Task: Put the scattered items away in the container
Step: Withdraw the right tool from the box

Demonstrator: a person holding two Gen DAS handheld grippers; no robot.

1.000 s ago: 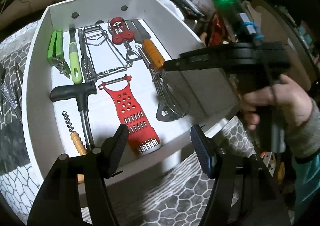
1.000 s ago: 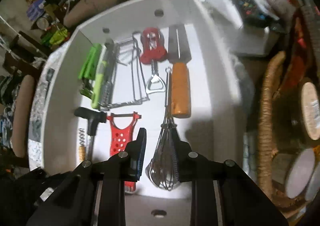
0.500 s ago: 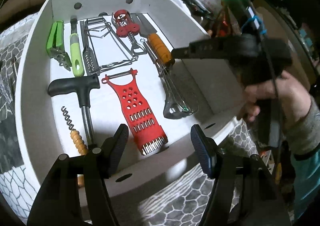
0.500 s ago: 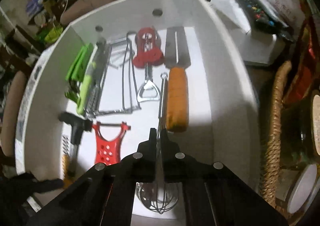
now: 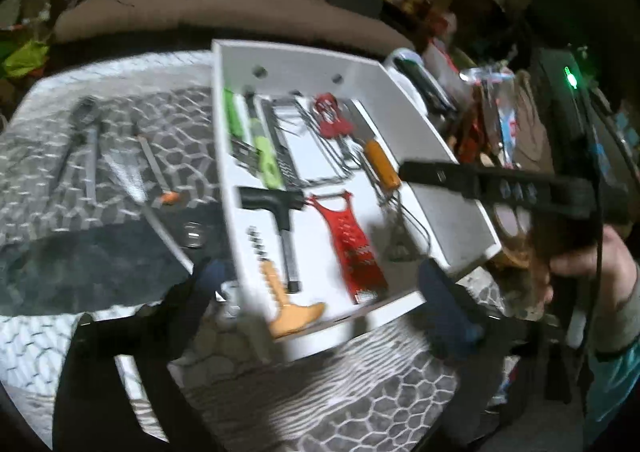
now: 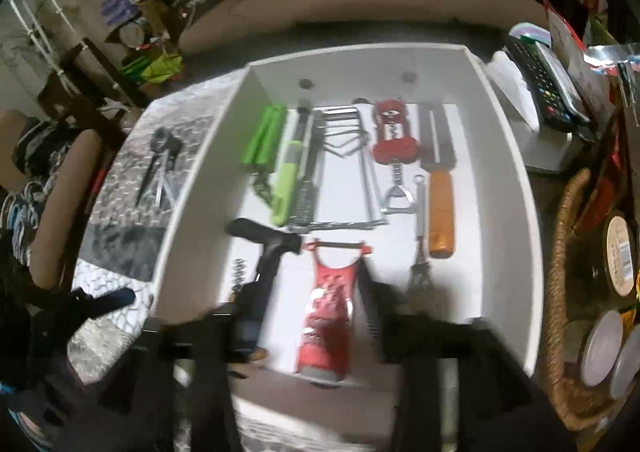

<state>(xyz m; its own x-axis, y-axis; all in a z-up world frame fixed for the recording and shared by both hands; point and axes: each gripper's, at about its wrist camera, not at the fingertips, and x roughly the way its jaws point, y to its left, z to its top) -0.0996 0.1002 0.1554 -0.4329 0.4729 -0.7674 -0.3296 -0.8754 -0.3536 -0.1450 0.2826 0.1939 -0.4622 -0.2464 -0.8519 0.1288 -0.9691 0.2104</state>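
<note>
The left gripper (image 5: pixel 316 288) hangs over the near edge of the white tray (image 5: pixel 448 188), its jaws opening wide with nothing clamped between them, just the tray rim and the patterned cloth (image 5: pixel 360 392) below. The right gripper (image 6: pixel 304 312) is above the tray's near end, its jaws also opening and empty; the blur hides its pads, but the red grater (image 6: pixel 328 312) lies flat on the tray floor beneath the gap, not gripped. In the left wrist view the right gripper shows as a black bar held by a hand (image 5: pixel 588 256) off the tray's right side. Inside the tray, from the bigger pieces down: a wire rack (image 6: pixel 344 172) in the middle, the red grater, a black T-handled tool (image 6: pixel 264 240), an orange-handled spatula (image 6: pixel 440 208) along the right, a whisk (image 6: pixel 420 252) just beside it, a green-handled peeler (image 6: pixel 288 180), a green clip tool (image 6: pixel 264 140), a red winged corkscrew (image 6: pixel 394 136) and a small wooden-handled corkscrew (image 5: pixel 292 312) at the near corner. Outside on the cloth to the left, several items lie scattered: black tongs (image 5: pixel 86 132), a long metal grater (image 5: pixel 128 172) and a thin tool with an orange tip (image 5: pixel 160 176).
</note>
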